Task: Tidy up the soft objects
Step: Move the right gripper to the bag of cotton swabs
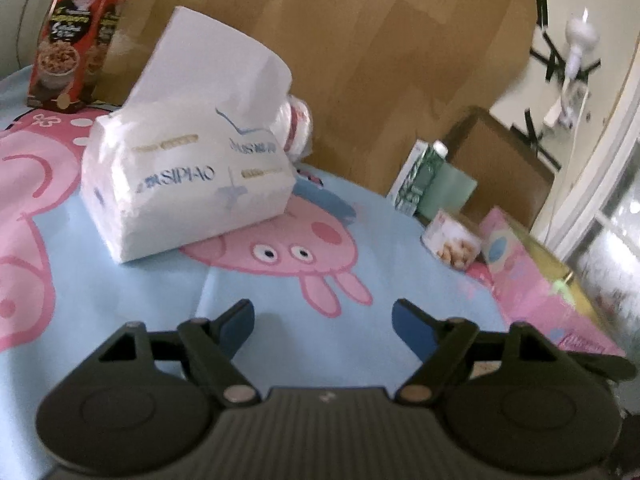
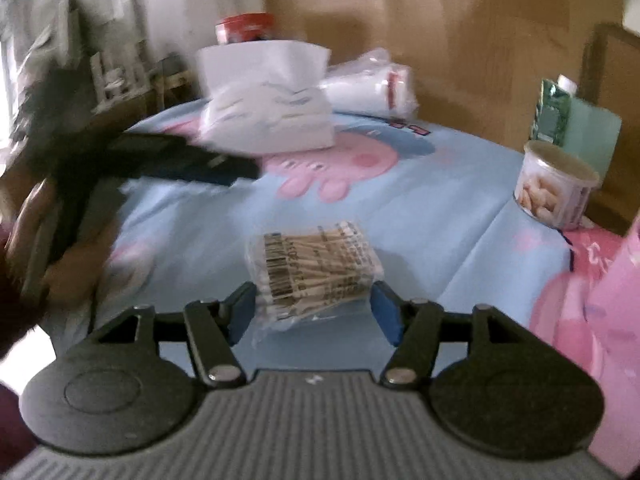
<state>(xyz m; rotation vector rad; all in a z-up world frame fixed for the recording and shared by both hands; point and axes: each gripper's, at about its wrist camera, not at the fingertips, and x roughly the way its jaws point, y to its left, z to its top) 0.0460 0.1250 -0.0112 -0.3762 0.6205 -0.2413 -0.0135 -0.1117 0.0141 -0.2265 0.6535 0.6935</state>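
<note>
While right gripper (image 2: pixel 313 307) hangs over swab packet (image 2: pixel 316 264), jaws wide, straddling packet's near end, not closed, we judge packet light, crinkly, slippery; best pinch across middle. Left gripper (image 1: pixel 323 316) jaws wide, empty, facing tissue pack (image 1: pixel 188 184), soft, squashable, mid desk. Open cloth (image 2: pixel 440 216) around packet; snack tub (image 2: pixel 556 184) near right edge.

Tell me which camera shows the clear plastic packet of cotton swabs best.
The right wrist view: the clear plastic packet of cotton swabs lies centred between the open right gripper's blue fingers. The left wrist view doesn't show it.
</note>
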